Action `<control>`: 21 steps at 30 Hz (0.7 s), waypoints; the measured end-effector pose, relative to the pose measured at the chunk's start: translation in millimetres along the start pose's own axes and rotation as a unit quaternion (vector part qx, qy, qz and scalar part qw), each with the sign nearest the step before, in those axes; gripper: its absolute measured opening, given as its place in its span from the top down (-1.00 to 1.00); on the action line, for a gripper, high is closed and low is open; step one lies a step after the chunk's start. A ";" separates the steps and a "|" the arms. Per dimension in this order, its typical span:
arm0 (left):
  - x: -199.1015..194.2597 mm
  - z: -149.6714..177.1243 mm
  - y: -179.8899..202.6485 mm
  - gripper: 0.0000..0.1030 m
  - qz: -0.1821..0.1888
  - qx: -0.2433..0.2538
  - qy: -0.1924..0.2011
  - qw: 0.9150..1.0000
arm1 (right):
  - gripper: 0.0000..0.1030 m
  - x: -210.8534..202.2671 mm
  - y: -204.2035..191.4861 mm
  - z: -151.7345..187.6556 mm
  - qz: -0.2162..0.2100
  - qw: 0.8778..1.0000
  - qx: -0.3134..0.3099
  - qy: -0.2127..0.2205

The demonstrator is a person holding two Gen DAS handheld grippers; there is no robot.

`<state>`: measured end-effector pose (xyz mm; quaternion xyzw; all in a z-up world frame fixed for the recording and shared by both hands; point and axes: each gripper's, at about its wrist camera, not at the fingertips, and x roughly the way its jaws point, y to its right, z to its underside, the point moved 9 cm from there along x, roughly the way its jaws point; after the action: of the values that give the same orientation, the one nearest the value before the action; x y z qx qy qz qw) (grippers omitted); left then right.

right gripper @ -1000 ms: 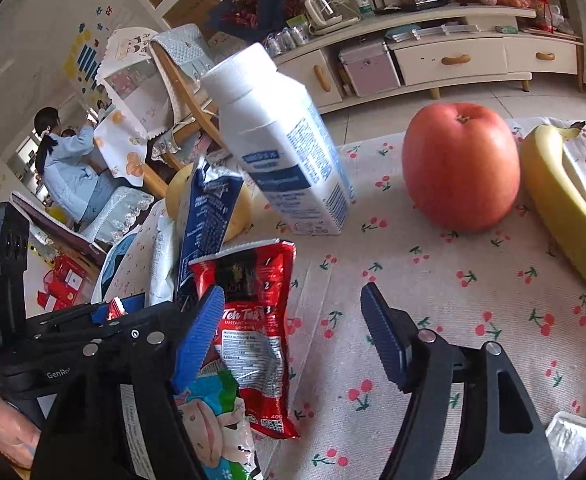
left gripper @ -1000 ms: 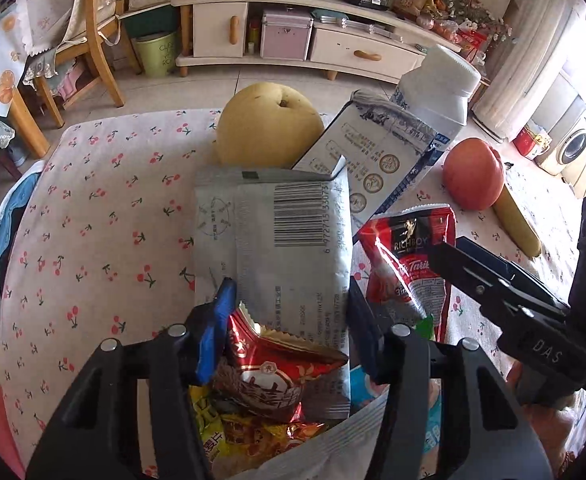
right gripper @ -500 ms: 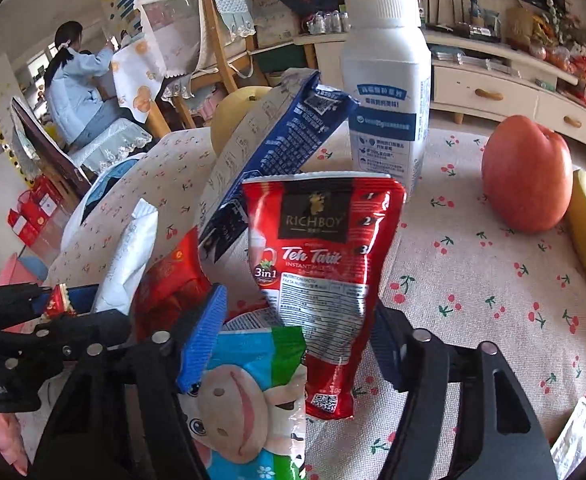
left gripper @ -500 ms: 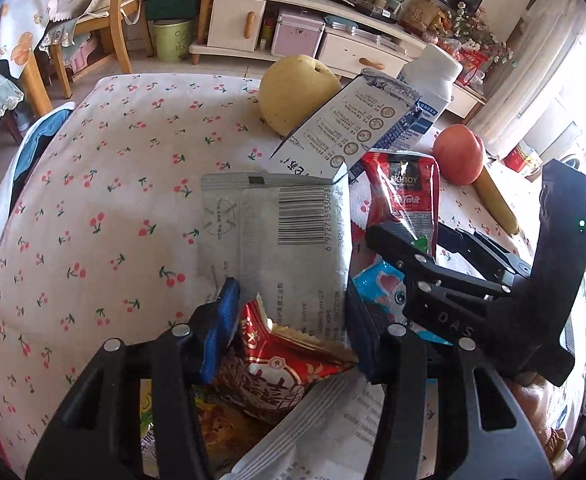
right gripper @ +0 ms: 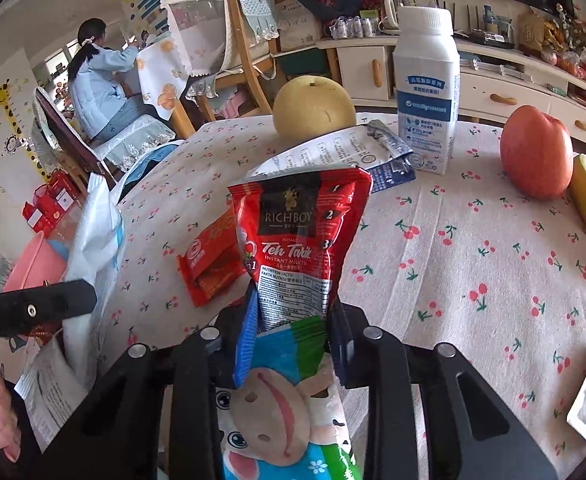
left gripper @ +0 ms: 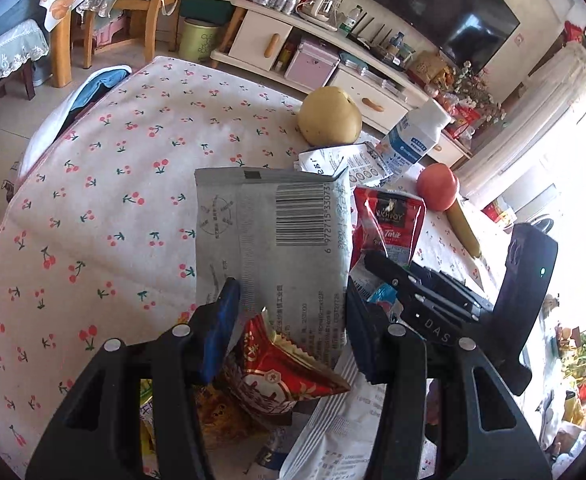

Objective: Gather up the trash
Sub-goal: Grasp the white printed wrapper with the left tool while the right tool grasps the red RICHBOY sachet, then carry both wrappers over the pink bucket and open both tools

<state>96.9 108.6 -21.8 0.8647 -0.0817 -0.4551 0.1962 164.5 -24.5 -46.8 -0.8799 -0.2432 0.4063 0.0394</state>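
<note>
Now clamped: right gripper (right gripper: 291,320) fingers shut on the red sachet (right gripper: 299,236) and the cartoon wrapper (right gripper: 281,392) beneath it, where a second ago both lay loose between open fingers on the table (right gripper: 473,248). Left gripper (left gripper: 289,328) unchanged, fingers pinching the grey packet (left gripper: 273,236) with a red-gold wrapper (left gripper: 281,372) bunched under it. Means two more pieces secured; orange packet (right gripper: 213,256) and blue-white pouch (right gripper: 357,152) not yet gathered beside pear (right gripper: 313,108).

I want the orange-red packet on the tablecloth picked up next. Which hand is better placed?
Neither is free: the right gripper pinches the red Teh Tarik sachet, the left gripper a grey packet. The right is likelier: the orange-red packet lies just beside its fingers.
</note>
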 end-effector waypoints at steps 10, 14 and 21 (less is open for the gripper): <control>-21.7 -7.3 -18.0 -0.01 0.031 -0.009 0.044 0.998 | 0.42 -36.5 -15.6 5.2 0.011 0.999 0.014 0.048; -29.3 -12.3 -26.6 -0.01 0.044 -0.023 0.054 0.997 | 0.43 -52.1 -16.2 7.2 0.014 0.997 0.029 0.063; -52.5 -24.5 -35.4 0.00 0.064 -0.028 0.085 0.994 | 0.43 -77.9 -18.8 5.0 0.026 0.994 0.045 0.095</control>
<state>85.6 164.0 15.6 0.8876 -0.1071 -0.3685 0.2548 110.4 -44.5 9.2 -0.9178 -0.1974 0.3322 0.0912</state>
